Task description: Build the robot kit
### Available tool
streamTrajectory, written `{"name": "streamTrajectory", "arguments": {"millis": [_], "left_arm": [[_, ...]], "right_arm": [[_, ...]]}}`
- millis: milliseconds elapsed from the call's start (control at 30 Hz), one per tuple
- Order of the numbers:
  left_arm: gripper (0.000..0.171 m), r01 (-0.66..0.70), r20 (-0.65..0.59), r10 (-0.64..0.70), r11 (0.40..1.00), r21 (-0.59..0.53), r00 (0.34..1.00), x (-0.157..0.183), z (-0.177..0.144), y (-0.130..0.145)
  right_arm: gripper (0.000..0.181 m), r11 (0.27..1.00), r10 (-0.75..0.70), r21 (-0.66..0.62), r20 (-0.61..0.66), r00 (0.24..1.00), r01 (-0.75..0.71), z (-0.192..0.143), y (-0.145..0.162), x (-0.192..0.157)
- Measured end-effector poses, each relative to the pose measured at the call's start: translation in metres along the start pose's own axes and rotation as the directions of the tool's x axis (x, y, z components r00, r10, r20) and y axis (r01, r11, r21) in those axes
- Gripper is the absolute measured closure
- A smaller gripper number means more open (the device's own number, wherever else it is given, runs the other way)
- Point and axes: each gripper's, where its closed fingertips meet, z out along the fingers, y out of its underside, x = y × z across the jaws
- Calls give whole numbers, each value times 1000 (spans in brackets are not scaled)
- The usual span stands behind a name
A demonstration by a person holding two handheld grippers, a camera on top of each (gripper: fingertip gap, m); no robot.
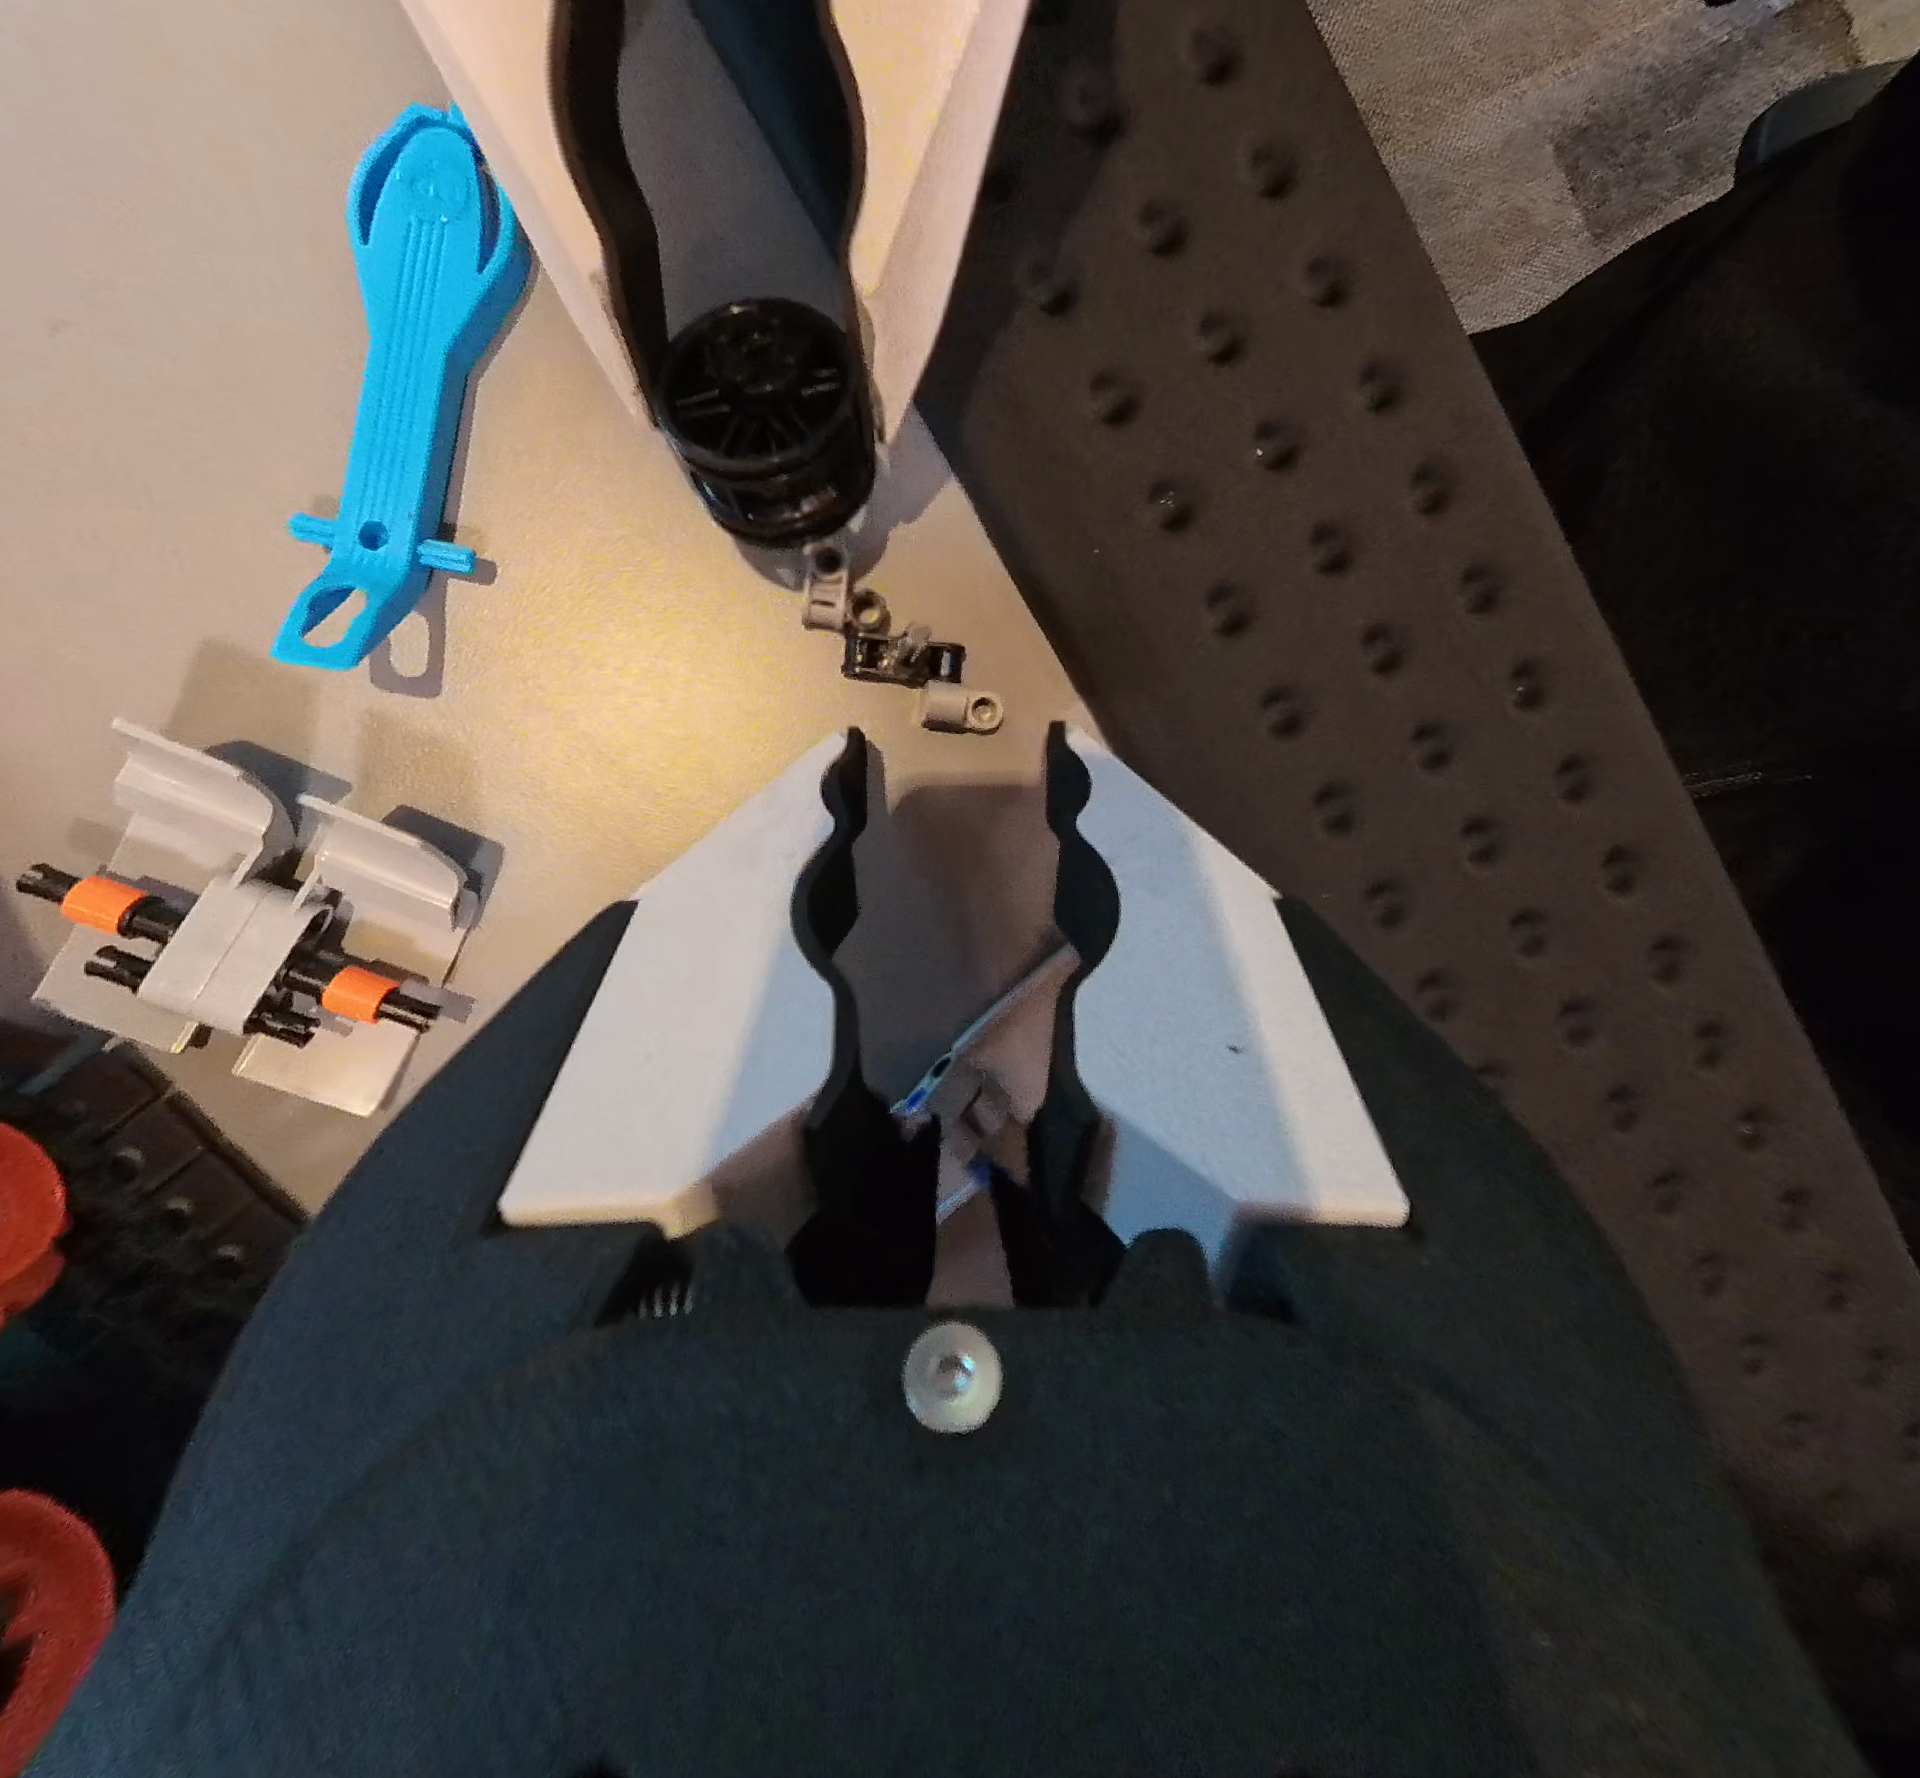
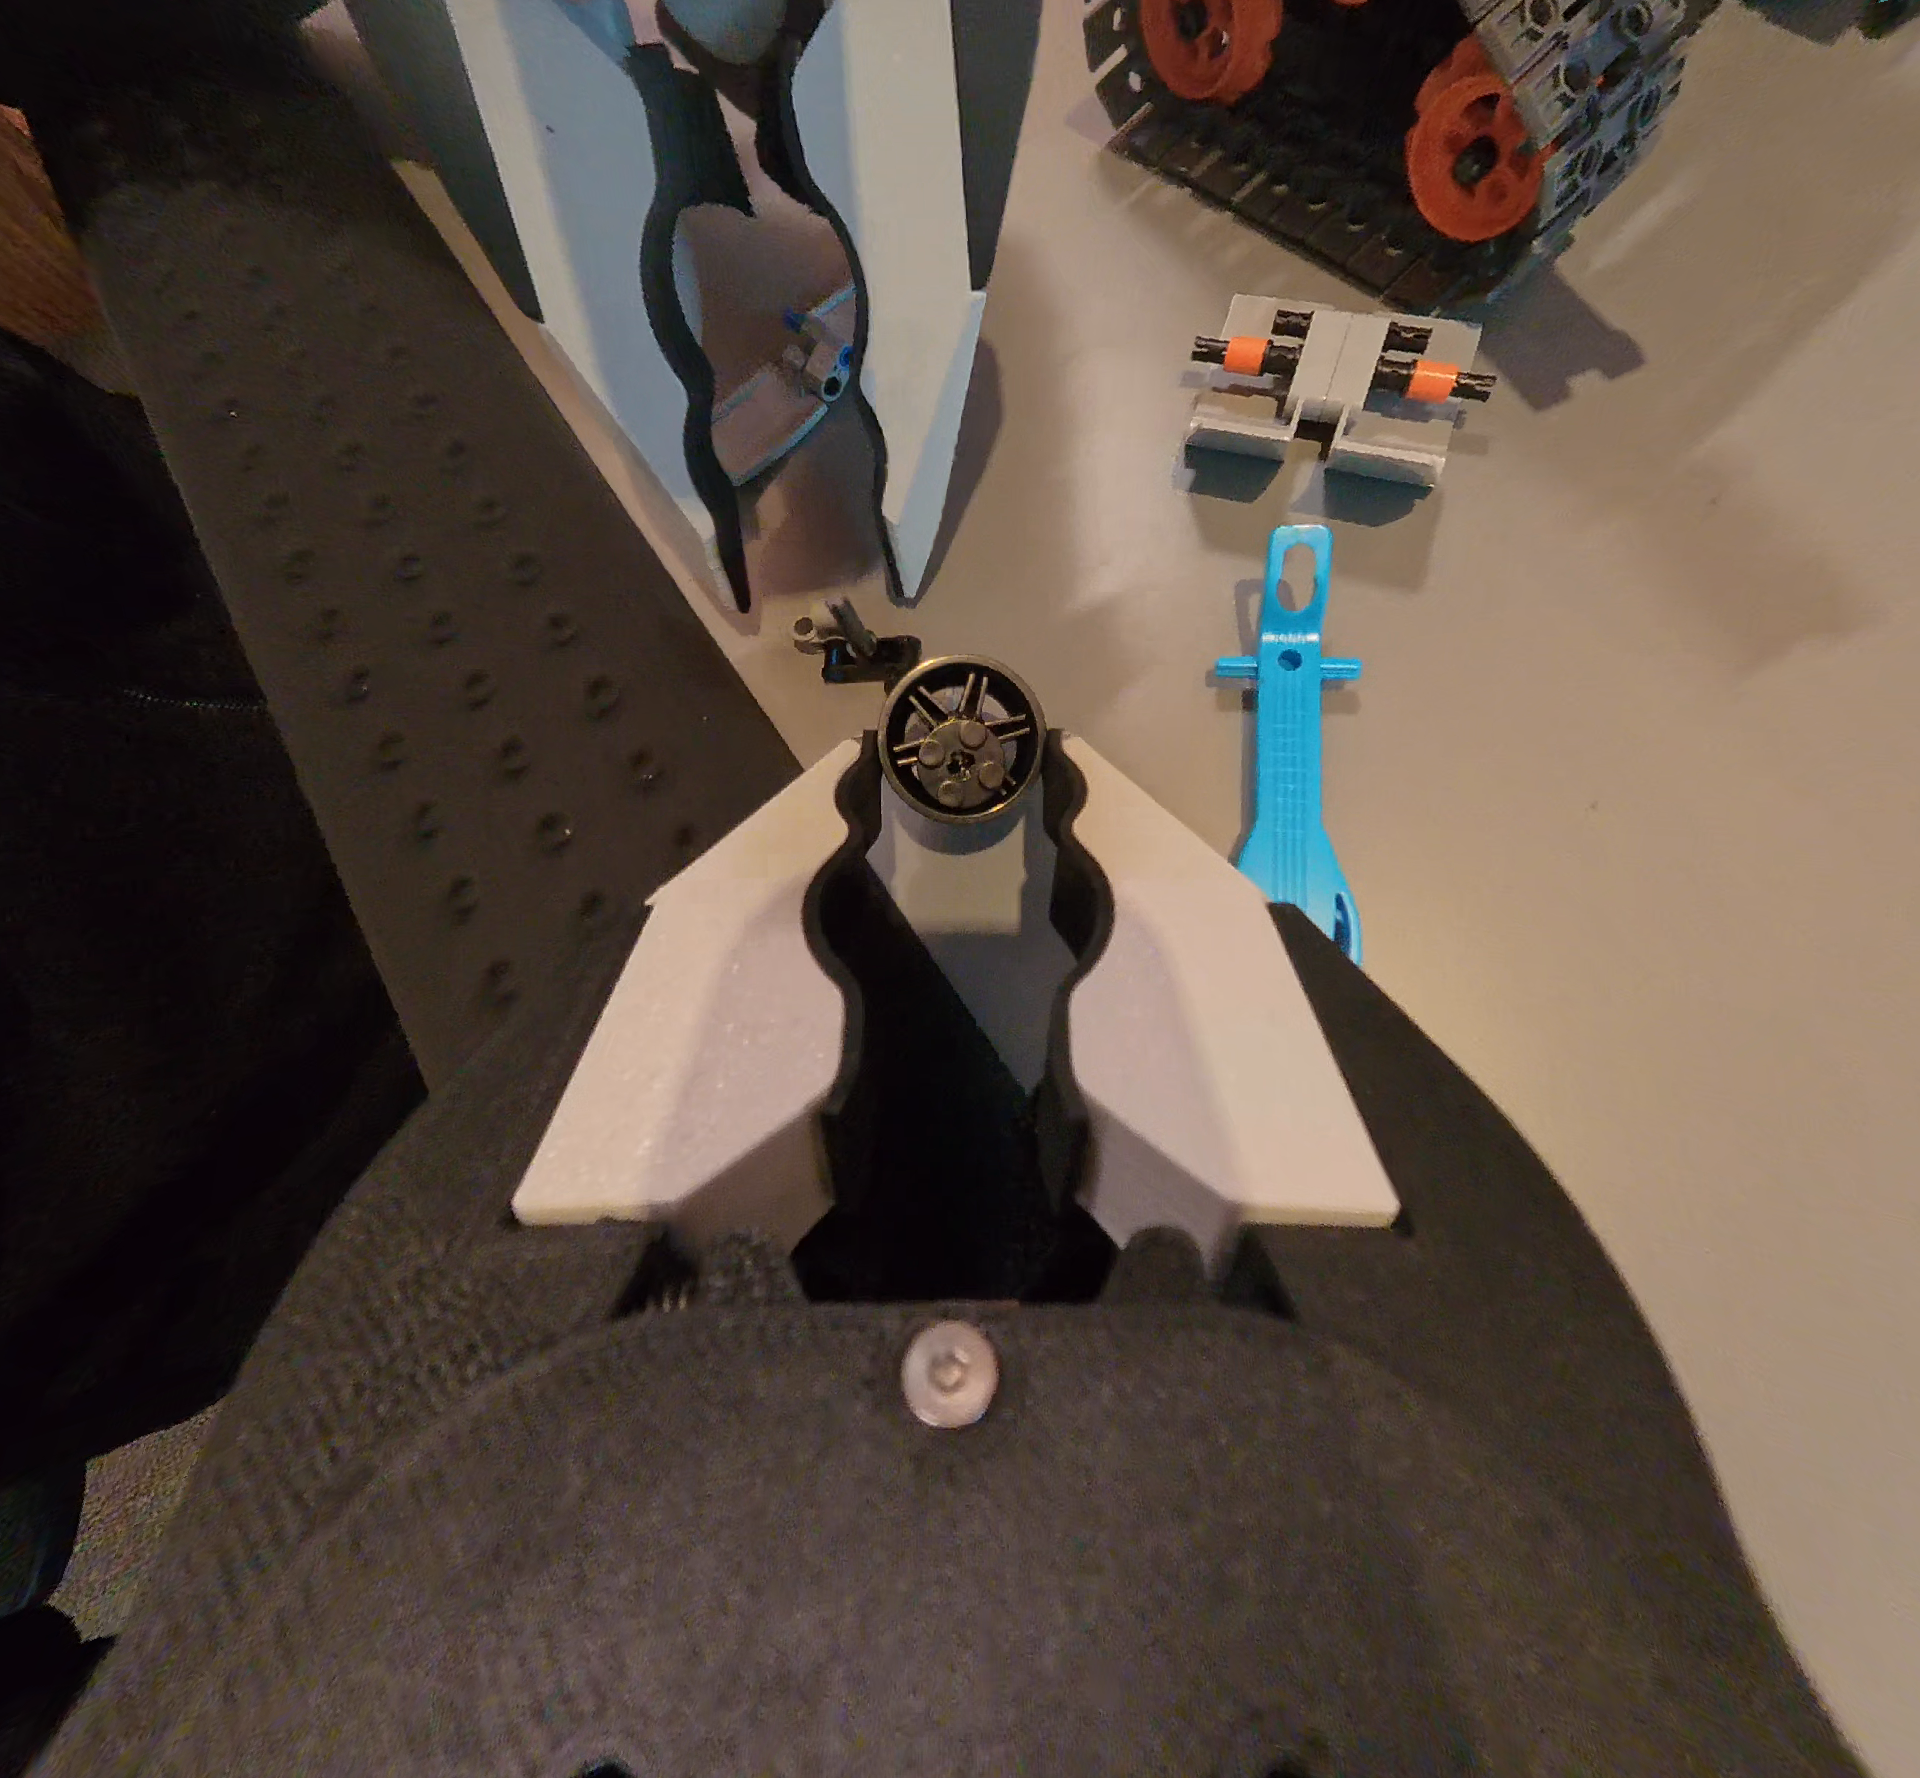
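The black spoked wheel (image 2: 962, 746) sits pinched between the tips of the right gripper (image 2: 960, 762), whose jaws are clamped on its rim; its hub face looks back toward the right wrist camera, so its axle line runs roughly along the fingers. In the left wrist view the same wheel (image 1: 766, 424) hangs at twelve o'clock, low over the pale tabletop (image 1: 156, 66).

Just beyond the wheel, between the two grippers, lies a small cluster of grey and black connector pieces (image 1: 894, 648), its long axis running from eleven to five o'clock in the left view. It lies just ahead of the tips of the left gripper (image 1: 956, 752), whose jaws stand apart and hold nothing. The cluster is close to both grippers; the left's open tips point straight at it.

Under the left fingers a thin grey beam with blue pins (image 1: 971, 1063) rests on the table.

At ten o'clock in the left view lies a blue brick-separator tool (image 1: 400, 398), and at eight o'clock a grey assembly with orange bushes on black axles (image 1: 260, 928). A tracked model with orange-red wheels (image 2: 1392, 66) stands at one o'clock in the right view. A dark perforated strip (image 1: 1351, 585) borders the table.
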Motion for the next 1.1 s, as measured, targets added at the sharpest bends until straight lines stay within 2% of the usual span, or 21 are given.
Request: {"name": "streamTrajectory", "arguments": {"millis": [200,367,533,800,900,1100], "left_arm": [[143,-30,52,31,999,-23,998,-1,4,-2],[158,-55,69,58,997,-47,996,-5,6,-1],[153,-28,120,40,995,-94,992,-18,0,6],[143,-37,110,45,996,-79,993,-12,3,3],[146,-30,124,39,997,-72,991,-15,4,1],[146,-9,234,25,997,-72,972,-34,-6,4]], "right_arm": [[152,1000,14,16,-14,1000,-13,-5,4,2],[152,1000,6,20,-22,1000,-6,-6,4,2],[152,1000,2,18,-33,999,-2,-6,5,3],[152,1000,-20,5,-56,998,20,-8,2,0],[152,1000,-27,2,-66,997,27,-11,1,0],[152,999,-53,-7,-80,995,52,-11,-3,-3]]}}
